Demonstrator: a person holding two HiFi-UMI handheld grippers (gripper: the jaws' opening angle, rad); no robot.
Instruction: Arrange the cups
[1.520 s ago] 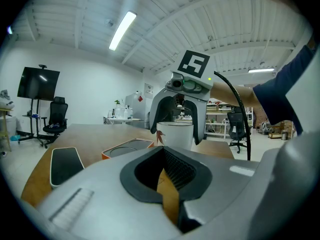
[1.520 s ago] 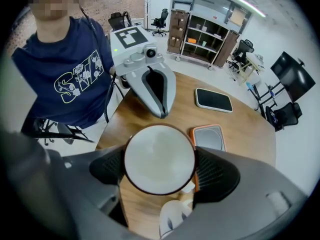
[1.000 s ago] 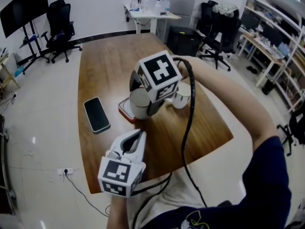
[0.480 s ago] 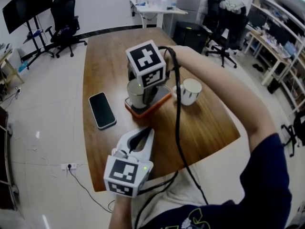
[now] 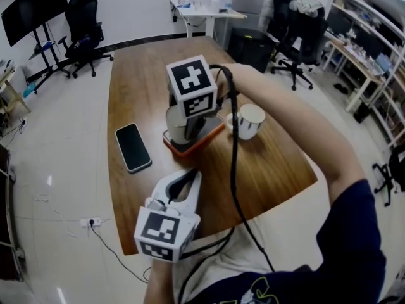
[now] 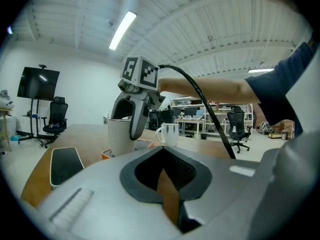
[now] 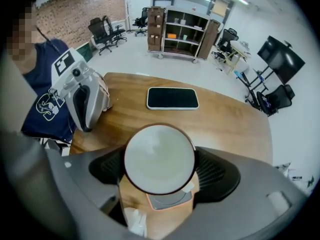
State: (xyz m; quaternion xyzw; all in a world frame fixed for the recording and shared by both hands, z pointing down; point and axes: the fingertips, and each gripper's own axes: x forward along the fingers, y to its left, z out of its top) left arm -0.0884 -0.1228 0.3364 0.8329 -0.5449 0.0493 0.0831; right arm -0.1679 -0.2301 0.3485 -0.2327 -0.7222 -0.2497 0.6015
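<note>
My right gripper (image 7: 159, 160) points straight down, clamped on a plain pale-grey cup (image 5: 174, 122) with a dark rim. The cup stands upright, mouth up, long axis vertical, over a square orange-rimmed coaster (image 5: 205, 135). My left gripper (image 5: 190, 176) is closed and empty. A white handled mug (image 5: 248, 120) and a black phone (image 5: 133, 146) flank the coaster on the brown wooden table (image 5: 145, 75), with black office chairs (image 5: 85, 24) beyond.

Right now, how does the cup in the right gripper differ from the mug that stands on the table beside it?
The held cup sits between the right gripper's jaws, over the orange tray; the mug stands free beside the tray. The held cup shows no handle; the mug has one, plus dark marks on its side. The held cup looks taller than the mug. Both are pale and upright.
</note>
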